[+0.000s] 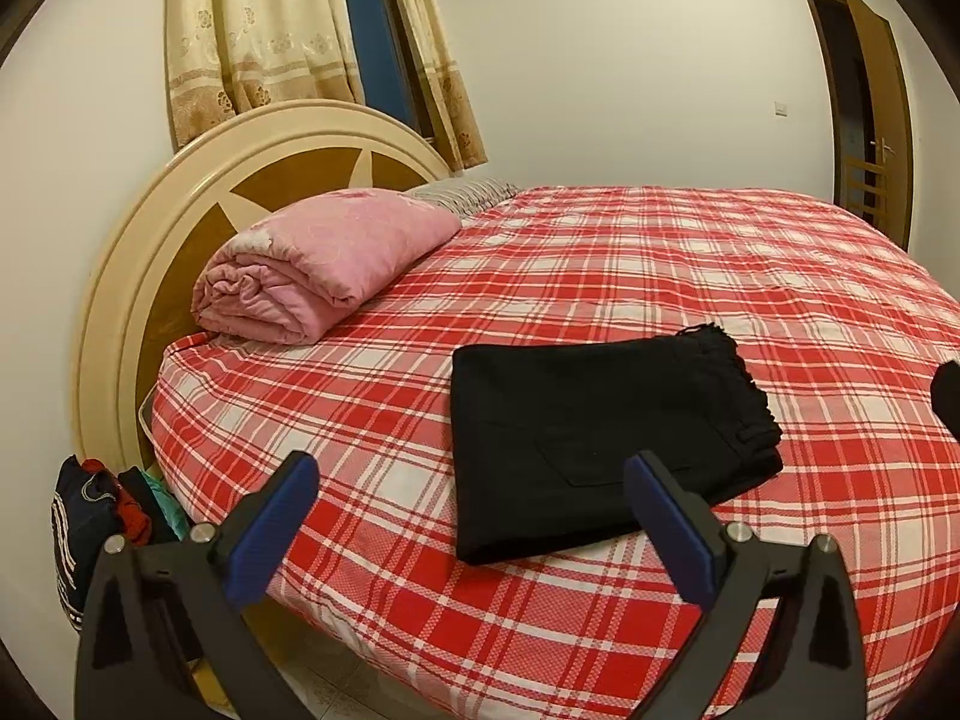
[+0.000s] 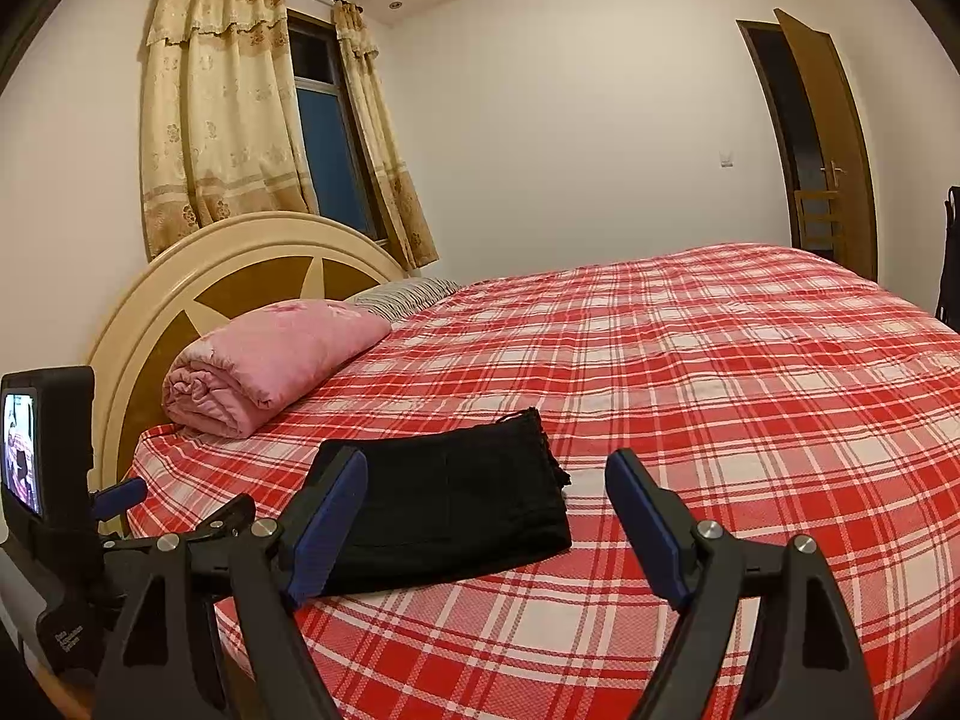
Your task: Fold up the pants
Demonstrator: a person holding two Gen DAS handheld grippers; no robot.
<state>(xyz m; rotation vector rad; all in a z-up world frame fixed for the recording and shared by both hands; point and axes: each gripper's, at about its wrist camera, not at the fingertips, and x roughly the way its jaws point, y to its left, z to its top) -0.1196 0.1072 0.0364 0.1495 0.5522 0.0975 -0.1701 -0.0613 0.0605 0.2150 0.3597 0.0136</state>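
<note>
— Reading anything on the gear? Brands, labels?

— One bit of white lettering runs down the black handle of the left gripper (image 2: 120, 495) as seen from the right wrist camera; it is too small and skewed to read. A little lit screen sits on top of that same unit. No other writing is legible.

— Count things for me, taking the black pants (image 1: 606, 438) as the landmark.

— One pair of pants, folded into a flat rectangle, lying on the red plaid bedspread (image 1: 690, 264) near its front edge. One rolled pink quilt (image 1: 318, 270) lies beyond and left of the pants, against the round headboard (image 1: 180, 222). One striped pillow (image 1: 462, 192) is further back still. Two curtain panels (image 1: 240, 42) hang above the headboard, and one open door (image 1: 870, 114) stands far right of the pants. A heap of clothes (image 1: 102, 504) sits low to their left, off the bed.

— And the claws?

— Left gripper (image 1: 474, 498): jaws spread wide, nothing between them, hovering just short of the pants' near edge. Right gripper (image 2: 486, 501): also spread wide and empty, the pants lying ahead between its blue fingers (image 2: 327, 516), untouched.
</note>
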